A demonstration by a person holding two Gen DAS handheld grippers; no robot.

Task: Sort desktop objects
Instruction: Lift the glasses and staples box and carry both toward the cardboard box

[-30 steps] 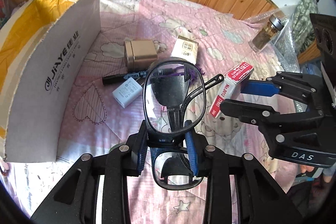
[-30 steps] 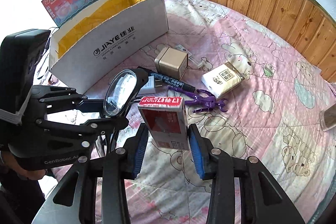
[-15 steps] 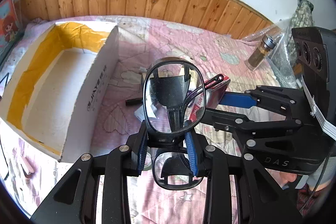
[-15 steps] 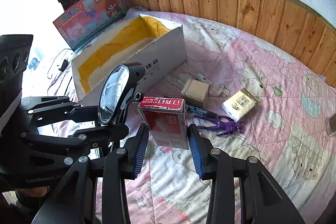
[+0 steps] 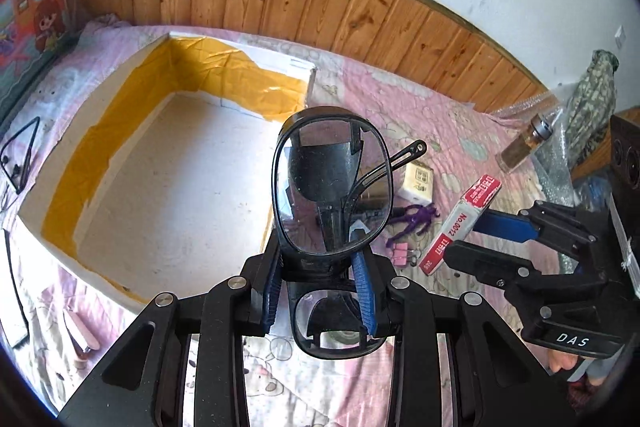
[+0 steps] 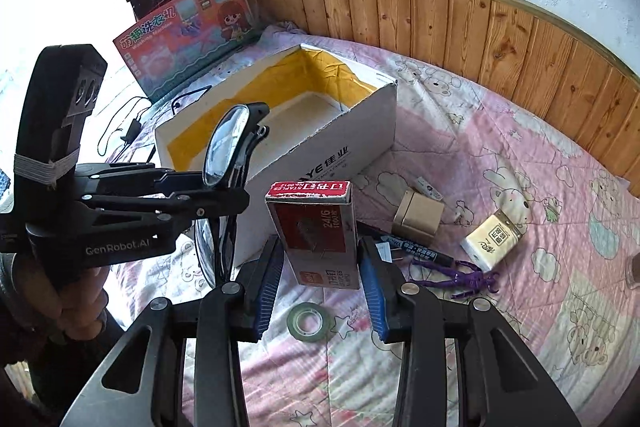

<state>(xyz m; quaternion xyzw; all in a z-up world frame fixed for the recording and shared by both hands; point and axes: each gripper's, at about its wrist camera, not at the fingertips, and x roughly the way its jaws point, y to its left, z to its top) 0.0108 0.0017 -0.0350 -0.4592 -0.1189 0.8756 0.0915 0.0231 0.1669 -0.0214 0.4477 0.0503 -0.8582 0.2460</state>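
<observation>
My left gripper [image 5: 320, 287] is shut on black-framed glasses [image 5: 332, 183], held upright above the near wall of the open white cardboard box [image 5: 168, 187] with a yellow-taped rim. The glasses also show in the right wrist view [image 6: 224, 155]. My right gripper [image 6: 320, 267] is shut on a red staples box [image 6: 316, 231], held in the air to the right of the cardboard box [image 6: 320, 163]; the staples box shows in the left wrist view [image 5: 460, 223] too.
On the pink quilt lie a gold tin [image 6: 418, 217], a black marker [image 6: 416, 251], a purple toy figure [image 6: 460, 277], a cream packet [image 6: 494, 239], a tape roll [image 6: 306, 319] and a pink binder clip [image 5: 400, 251]. Toy boxes [image 6: 188, 39] stand behind; a glass jar [image 5: 524, 147] at far right.
Both grippers have risen and moved left with their loads. The cardboard box, seen from the side before, now lies open below the glasses.
</observation>
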